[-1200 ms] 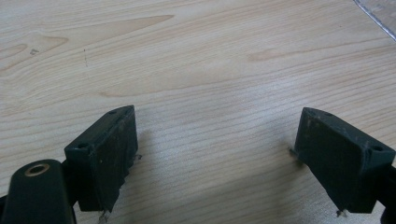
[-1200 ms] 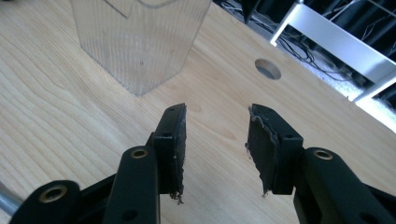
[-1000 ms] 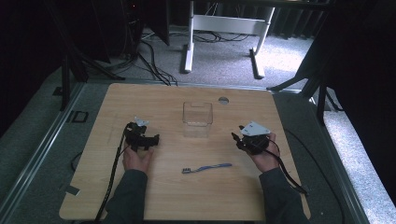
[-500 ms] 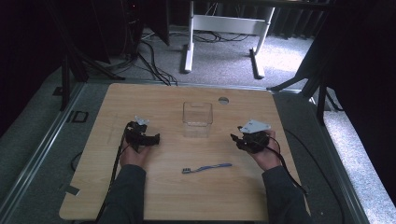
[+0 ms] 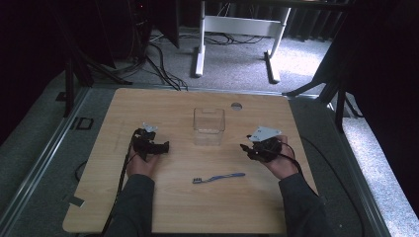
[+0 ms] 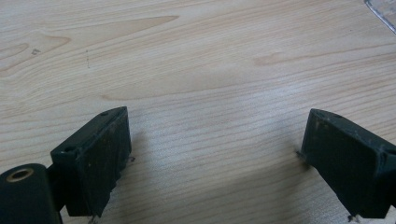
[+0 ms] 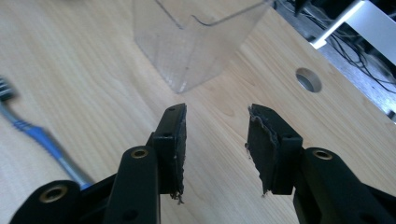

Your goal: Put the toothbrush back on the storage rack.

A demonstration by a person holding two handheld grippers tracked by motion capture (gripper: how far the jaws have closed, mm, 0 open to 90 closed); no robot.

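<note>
Blue toothbrush lies flat on the wooden table between both hands, so I lower the empty, part-open right gripper across its handle, leaving the left gripper wide and idle.

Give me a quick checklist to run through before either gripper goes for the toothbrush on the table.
1. Toothbrush lies flat on the table, free of both grippers: ok.
2. Right gripper jaws apart, nothing between them: ok.
3. Left gripper jaws wide apart over bare wood: ok.
4. Clear box stands upright with its mouth open, behind the toothbrush: ok.
5. Box empty: looks so, ok.
6. Right gripper lined up on the toothbrush: not ok; in the right gripper view it points at the box, with the toothbrush off to the left.
</note>
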